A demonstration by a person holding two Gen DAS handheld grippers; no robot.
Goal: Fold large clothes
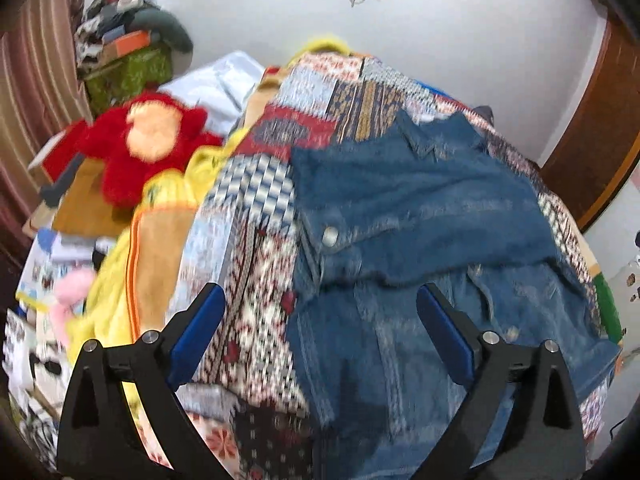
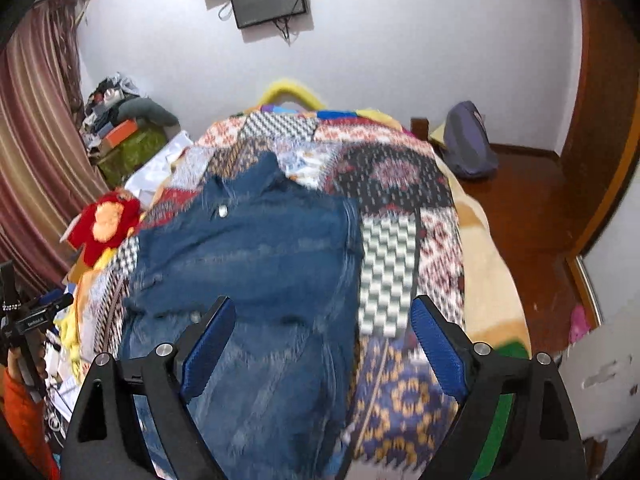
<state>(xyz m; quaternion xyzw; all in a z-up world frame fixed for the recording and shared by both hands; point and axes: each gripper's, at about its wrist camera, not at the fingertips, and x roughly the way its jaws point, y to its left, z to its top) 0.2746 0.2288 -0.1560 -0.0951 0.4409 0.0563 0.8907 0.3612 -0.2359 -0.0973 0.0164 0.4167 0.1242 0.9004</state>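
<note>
A blue denim jacket [image 1: 420,216] lies on a patchwork quilt [image 1: 260,248] on the bed, partly folded, with a metal button showing. It also shows in the right wrist view [image 2: 256,264]. My left gripper [image 1: 320,308] is open and empty, held above the jacket's left edge. My right gripper [image 2: 324,316] is open and empty, held above the jacket's right edge and the quilt [image 2: 392,264]. Both views are blurred.
A red plush toy [image 1: 148,144] and a yellow blanket [image 1: 116,288] lie left of the quilt. A cluttered green box [image 1: 128,72] stands by the striped curtain [image 2: 32,152]. A purple backpack [image 2: 468,140] sits on the wooden floor [image 2: 528,216] to the right.
</note>
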